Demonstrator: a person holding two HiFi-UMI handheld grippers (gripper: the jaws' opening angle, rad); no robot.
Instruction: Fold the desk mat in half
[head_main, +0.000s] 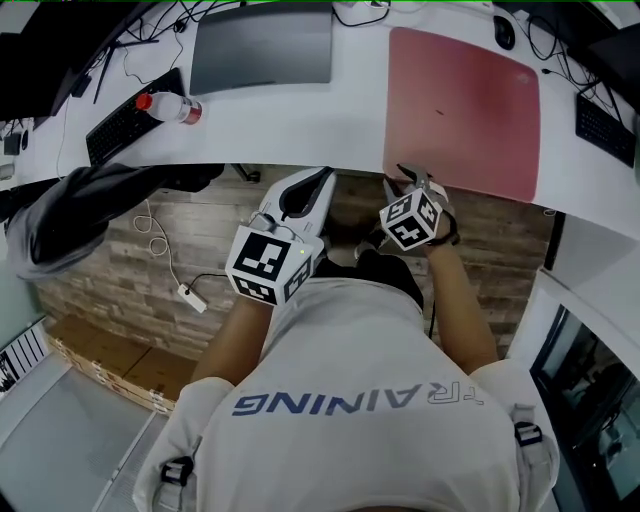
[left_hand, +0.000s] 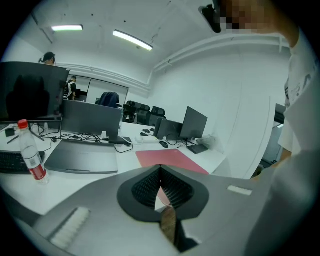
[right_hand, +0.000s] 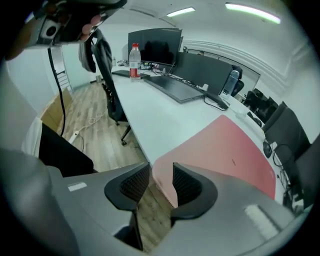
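The pink desk mat (head_main: 462, 110) lies flat on the right part of the white desk (head_main: 300, 115), and its near left corner reaches the desk's front edge. My right gripper (head_main: 400, 180) is at that corner. In the right gripper view the jaws (right_hand: 161, 180) stand open around the corner of the mat (right_hand: 225, 150), and the pads do not press on it. My left gripper (head_main: 322, 175) hovers at the desk's front edge, left of the mat. Its pads (left_hand: 160, 172) meet with nothing between them, and the mat (left_hand: 170, 157) shows beyond them.
A dark grey pad (head_main: 262, 45) lies at the desk's back centre. A water bottle with a red cap (head_main: 170, 107) lies beside a black keyboard (head_main: 130, 118). A chair with a jacket over it (head_main: 90, 210) stands at the left. A mouse (head_main: 504, 32) and another keyboard (head_main: 603, 125) are at the right.
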